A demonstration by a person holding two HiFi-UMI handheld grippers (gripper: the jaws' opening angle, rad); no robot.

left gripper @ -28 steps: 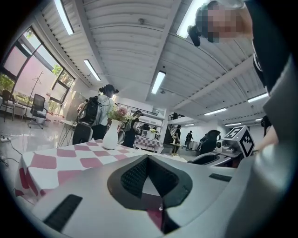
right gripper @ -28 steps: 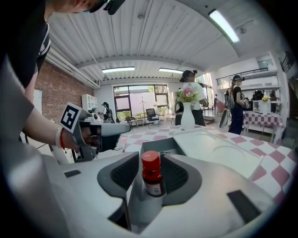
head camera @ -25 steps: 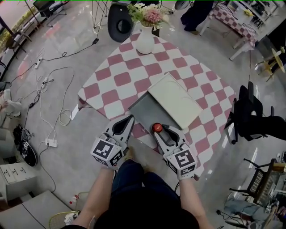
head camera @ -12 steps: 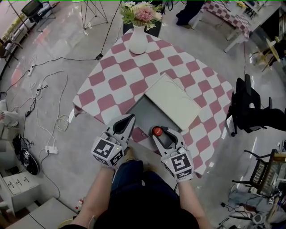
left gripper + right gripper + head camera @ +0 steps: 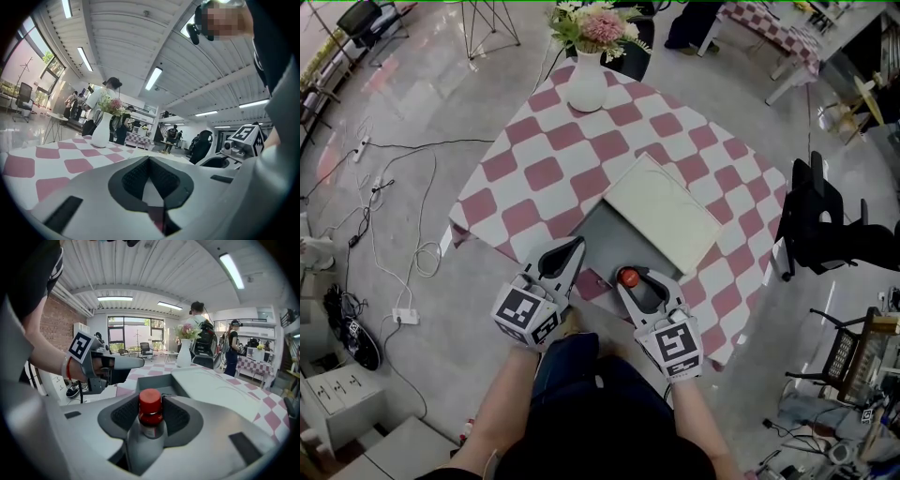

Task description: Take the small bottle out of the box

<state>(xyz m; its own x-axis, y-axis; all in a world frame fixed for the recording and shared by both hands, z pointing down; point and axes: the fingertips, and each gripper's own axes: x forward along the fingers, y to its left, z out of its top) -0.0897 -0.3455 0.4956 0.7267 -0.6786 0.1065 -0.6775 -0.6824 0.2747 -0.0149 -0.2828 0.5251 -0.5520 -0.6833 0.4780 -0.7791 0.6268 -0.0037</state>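
At lower left of centre, the left tongs (image 5: 570,247) are pressed together on nothing, by the near edge of the desk (image 5: 534,178). Just right of them, the right tongs (image 5: 634,278) pinch the small red-capped bottle (image 5: 150,414) upright, at the near edge of the open grey box (image 5: 605,232).

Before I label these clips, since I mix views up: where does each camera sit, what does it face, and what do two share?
Head view: on the head, facing steeply down at the table, left gripper, right gripper, forearms.
Left gripper view: on that gripper, along shut, empty jaws toward the vase.
Right gripper view: along jaws shut on the small bottle; left hand shows.
Shared: the vase.
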